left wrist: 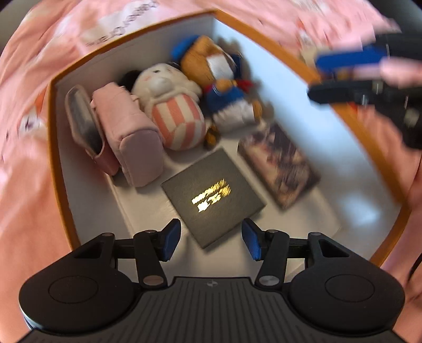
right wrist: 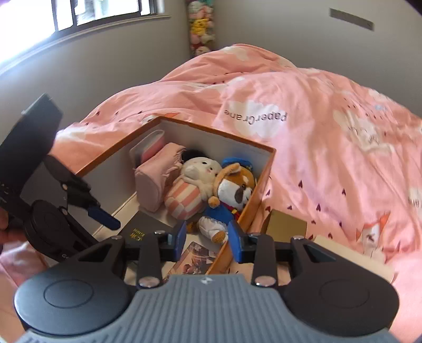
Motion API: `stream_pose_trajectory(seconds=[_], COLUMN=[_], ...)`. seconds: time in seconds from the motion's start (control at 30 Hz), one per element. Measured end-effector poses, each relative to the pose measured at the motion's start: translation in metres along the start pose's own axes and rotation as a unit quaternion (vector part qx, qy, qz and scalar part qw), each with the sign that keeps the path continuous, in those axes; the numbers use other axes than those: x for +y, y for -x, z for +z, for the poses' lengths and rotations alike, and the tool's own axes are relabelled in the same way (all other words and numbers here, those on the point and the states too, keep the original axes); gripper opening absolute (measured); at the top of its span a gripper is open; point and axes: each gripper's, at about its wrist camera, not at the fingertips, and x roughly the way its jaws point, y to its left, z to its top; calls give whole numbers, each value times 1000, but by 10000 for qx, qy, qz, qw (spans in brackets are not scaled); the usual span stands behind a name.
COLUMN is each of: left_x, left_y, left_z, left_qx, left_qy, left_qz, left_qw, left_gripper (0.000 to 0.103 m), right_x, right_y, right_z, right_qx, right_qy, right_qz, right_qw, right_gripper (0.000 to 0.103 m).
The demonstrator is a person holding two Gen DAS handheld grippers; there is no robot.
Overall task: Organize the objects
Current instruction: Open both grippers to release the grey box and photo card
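Note:
An orange box [left wrist: 63,163] with a white inside lies open on the bed. It holds two pink pouches [left wrist: 132,132], a white plush in pink stripes [left wrist: 174,116], a brown dog plush in blue [left wrist: 224,87], a dark grey booklet with gold lettering [left wrist: 213,195] and a printed card pack [left wrist: 279,161]. My left gripper [left wrist: 211,241] points down into the box, open, with the booklet lying below the gap. My right gripper [right wrist: 207,240] is open astride the box's near wall [right wrist: 259,184], with the dog plush [right wrist: 232,190] just beyond. One blue finger [right wrist: 104,217] of the left gripper shows there.
A pink printed duvet [right wrist: 329,132] surrounds the box. A flat tan box [right wrist: 286,227] and a pale card [right wrist: 356,256] lie on the duvet right of the orange box. Grey wall, a window [right wrist: 79,13] and stacked plush toys [right wrist: 200,23] stand behind.

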Motion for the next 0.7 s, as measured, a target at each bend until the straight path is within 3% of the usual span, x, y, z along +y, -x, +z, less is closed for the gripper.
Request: stream_pose_trajectory(seconds=[0.1,0.3,0.53,0.7], left_x=[-6,-11,0,12], left_y=[-6,-10,-9,2], left_z=[2,6,5,-6], left_qx=[175,-58,-191,-321], left_qy=[-472,-1123,-1256,-985], left_qz=[95,123,-63,-303], left_qw=[9987,9936,9919,9942], left_gripper=[61,38,35,35], right_x=[13,38,55,75], right_y=[0,-17,-78,-104], right_z=[6,14,17,6], right_qx=[192,798,2465,3126], right_qy=[667,1898,2608,3185], right_qz=[149,794,864,671], right_qw=[9975,9753,9294,8924], right_gripper=[38,36,34,39])
